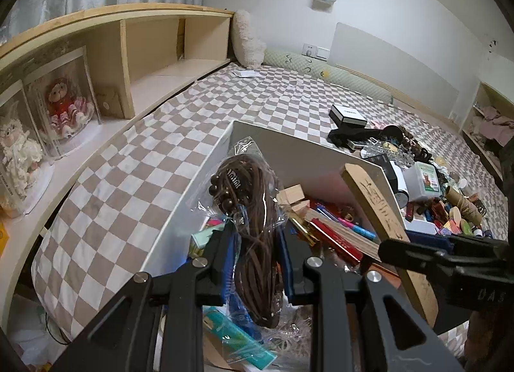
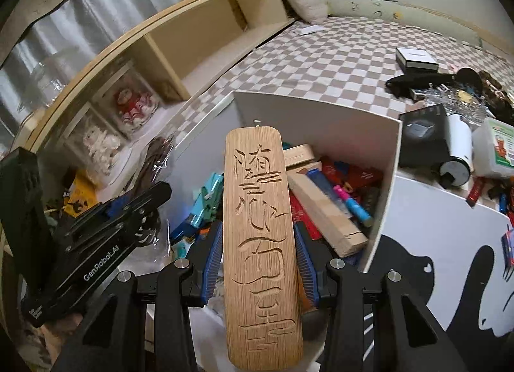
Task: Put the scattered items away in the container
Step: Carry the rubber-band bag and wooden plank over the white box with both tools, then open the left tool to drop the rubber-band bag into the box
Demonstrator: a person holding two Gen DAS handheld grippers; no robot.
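Note:
A white open box [image 1: 298,150] stands on the checkered bed, partly filled with pens, wooden blocks and small packets; it also shows in the right wrist view [image 2: 390,160]. My left gripper [image 1: 255,237] is shut on a clear bag of brown cord [image 1: 253,211] and holds it above the box's near left side. My right gripper [image 2: 260,250] is shut on a carved wooden plaque [image 2: 258,230] and holds it upright over the box. The plaque also shows in the left wrist view [image 1: 379,208], with the right gripper [image 1: 449,256] at the right.
A pile of scattered items [image 1: 427,186] lies on the bed right of the box: a black box [image 1: 348,115], a white tub [image 2: 494,147], tubes and small packets. A wooden shelf [image 1: 144,51] with boxed dolls [image 1: 64,99] runs along the left. A pillow [image 1: 245,39] leans at the far end.

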